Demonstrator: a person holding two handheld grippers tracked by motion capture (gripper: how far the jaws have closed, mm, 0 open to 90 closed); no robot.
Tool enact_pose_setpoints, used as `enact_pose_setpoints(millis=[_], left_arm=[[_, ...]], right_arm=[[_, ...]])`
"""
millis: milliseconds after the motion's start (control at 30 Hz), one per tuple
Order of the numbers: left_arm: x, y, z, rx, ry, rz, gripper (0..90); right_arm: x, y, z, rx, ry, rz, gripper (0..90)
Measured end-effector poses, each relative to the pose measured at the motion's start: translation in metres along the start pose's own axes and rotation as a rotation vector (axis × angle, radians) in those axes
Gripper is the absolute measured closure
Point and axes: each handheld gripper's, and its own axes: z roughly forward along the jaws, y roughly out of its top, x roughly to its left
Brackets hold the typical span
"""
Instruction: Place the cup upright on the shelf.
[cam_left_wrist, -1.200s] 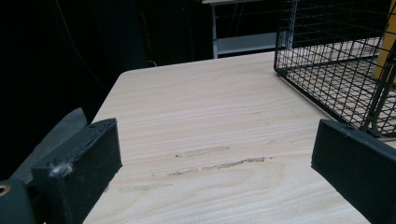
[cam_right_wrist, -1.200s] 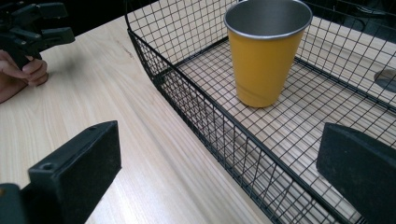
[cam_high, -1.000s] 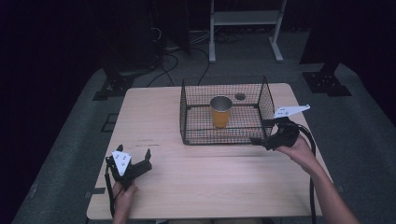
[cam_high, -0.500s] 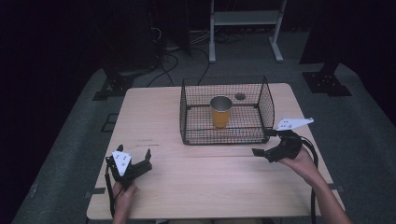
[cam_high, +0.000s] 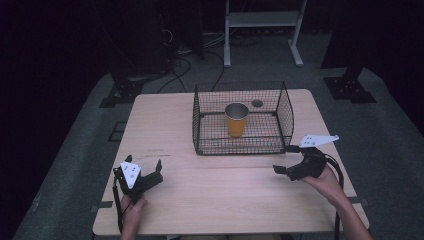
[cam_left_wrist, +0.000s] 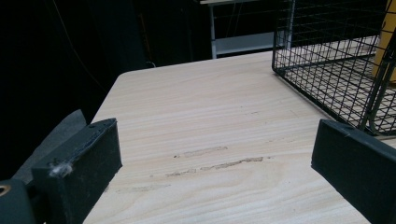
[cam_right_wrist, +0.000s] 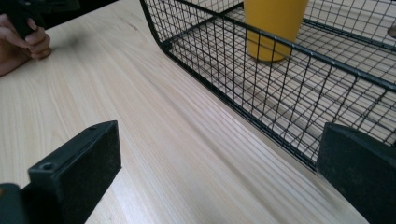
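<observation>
A black wire basket (cam_high: 285, 111) stands on the far half of the wooden table (cam_high: 165, 125). Inside it an orange cup (cam_high: 236, 120) with a silvery rim stands upright. My right gripper (cam_high: 285, 160) rests near the basket's front right corner, open, nothing between its jaws. The right gripper view has the basket's wire wall (cam_right_wrist: 243, 84) and the orange cup (cam_right_wrist: 275, 25) just ahead. My left gripper (cam_high: 145, 169) sits at the table's front left, open and empty, far from the basket. The basket's corner (cam_left_wrist: 336, 60) is at the right in the left gripper view.
A small round dark spot (cam_high: 257, 103) lies on the table behind the cup. A white shelf frame (cam_high: 262, 25) and cables (cam_high: 200, 47) stand on the dark floor beyond the table. The other hand (cam_right_wrist: 21, 39) appears at the upper left of the right gripper view.
My right gripper has drawn back from the basket's right side toward the table's front, away from the wire. The left gripper has stayed where it was.
</observation>
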Motion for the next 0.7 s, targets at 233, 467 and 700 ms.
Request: enact_pose_setpoints(millis=[233,467,700], left_arm=[[0.0,0.0,0.0,0.0,0.0,-0.001,0.8],[0.0,0.0,0.0,0.0,0.0,0.0,0.8],[0.0,0.0,0.0,0.0,0.0,0.001,0.8]], right_arm=[[0.001,-0.01,-0.003,-0.002,-0.014,0.003,0.0],[0.001,-0.023,-0.008,-0.009,-0.03,0.024,0.0],[0.0,-0.034,-0.013,-0.018,-0.037,0.044,0.0]])
